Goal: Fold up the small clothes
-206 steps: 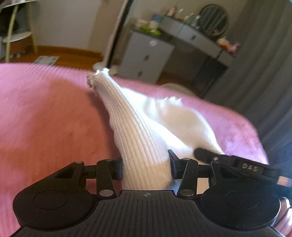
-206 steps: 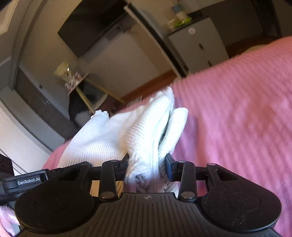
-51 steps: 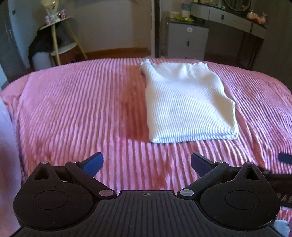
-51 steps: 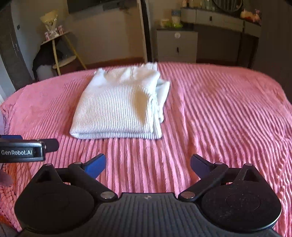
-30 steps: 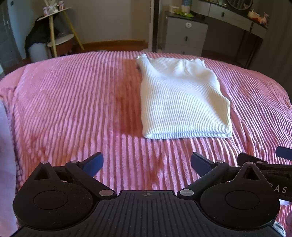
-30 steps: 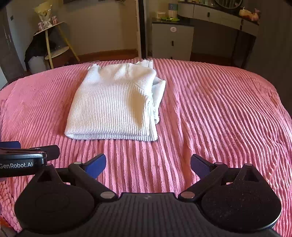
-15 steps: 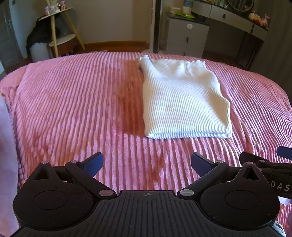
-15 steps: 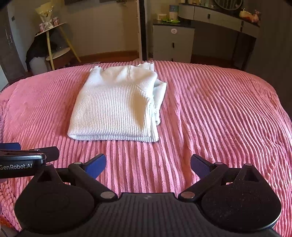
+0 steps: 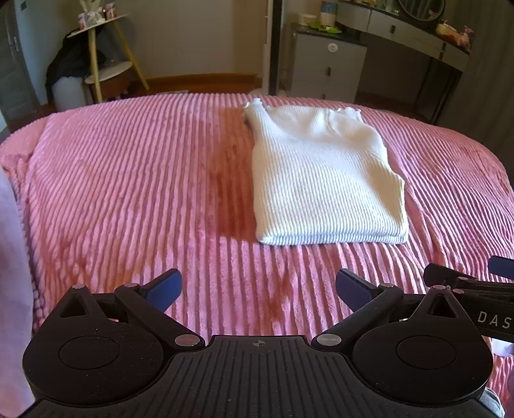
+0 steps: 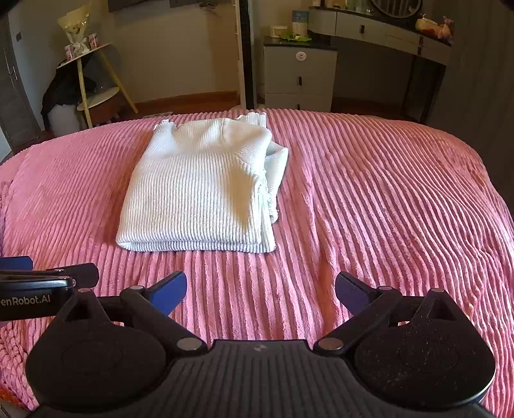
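A white ribbed knit garment (image 9: 324,180) lies folded in a flat rectangle on the pink corduroy bedspread (image 9: 144,180); it also shows in the right wrist view (image 10: 202,189), with folded layers showing along its right edge. My left gripper (image 9: 258,287) is open and empty, held above the bedspread well short of the garment's near edge. My right gripper (image 10: 260,289) is open and empty too, also short of the near edge. Each gripper shows at the edge of the other's view.
The bedspread (image 10: 385,199) ends at the far side. Beyond it stand a grey drawer cabinet (image 10: 298,77), a dressing table with a round mirror (image 9: 420,6), a yellow-legged side table (image 9: 106,74) and a dark curtain (image 9: 491,70).
Since 6.9 s ago both grippers have let go of the garment and drawn back; it now lies folded. Over the last second both views have barely shifted.
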The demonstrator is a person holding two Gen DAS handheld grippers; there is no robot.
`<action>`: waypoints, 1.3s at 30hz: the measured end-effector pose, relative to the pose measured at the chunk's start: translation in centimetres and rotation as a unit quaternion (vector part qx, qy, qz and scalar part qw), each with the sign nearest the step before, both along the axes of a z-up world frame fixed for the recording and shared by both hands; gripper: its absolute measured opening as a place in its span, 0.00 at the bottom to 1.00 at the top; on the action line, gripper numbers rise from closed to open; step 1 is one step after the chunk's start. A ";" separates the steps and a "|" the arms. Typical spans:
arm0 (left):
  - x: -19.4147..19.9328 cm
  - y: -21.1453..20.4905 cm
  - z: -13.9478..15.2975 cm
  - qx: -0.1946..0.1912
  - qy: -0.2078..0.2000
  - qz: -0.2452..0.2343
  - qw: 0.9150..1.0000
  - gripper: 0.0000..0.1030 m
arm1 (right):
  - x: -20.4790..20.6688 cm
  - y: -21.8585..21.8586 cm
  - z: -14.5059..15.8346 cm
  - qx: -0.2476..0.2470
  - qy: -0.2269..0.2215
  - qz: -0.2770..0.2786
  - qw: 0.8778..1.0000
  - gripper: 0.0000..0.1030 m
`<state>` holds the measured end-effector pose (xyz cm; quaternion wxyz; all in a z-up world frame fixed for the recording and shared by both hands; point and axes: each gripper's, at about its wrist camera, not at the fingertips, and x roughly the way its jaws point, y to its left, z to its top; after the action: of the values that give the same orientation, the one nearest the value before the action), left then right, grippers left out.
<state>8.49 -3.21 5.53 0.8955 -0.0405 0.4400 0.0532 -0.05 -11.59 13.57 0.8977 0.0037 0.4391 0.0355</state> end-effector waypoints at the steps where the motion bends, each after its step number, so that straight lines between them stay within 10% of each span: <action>1: 0.0 0.0 0.0 -0.001 0.000 0.000 1.000 1.00 | 0.0 0.0 0.0 0.000 0.000 -0.001 1.000 0.96; 39: 0.1 -0.1 0.4 0.002 -0.009 -0.005 1.000 1.00 | 0.1 -0.1 0.4 -0.001 -0.002 0.003 1.000 0.96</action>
<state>8.54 -3.35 5.95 0.9000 -0.0368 0.4316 0.0496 0.10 -11.68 13.92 0.8984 0.0018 0.4377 0.0375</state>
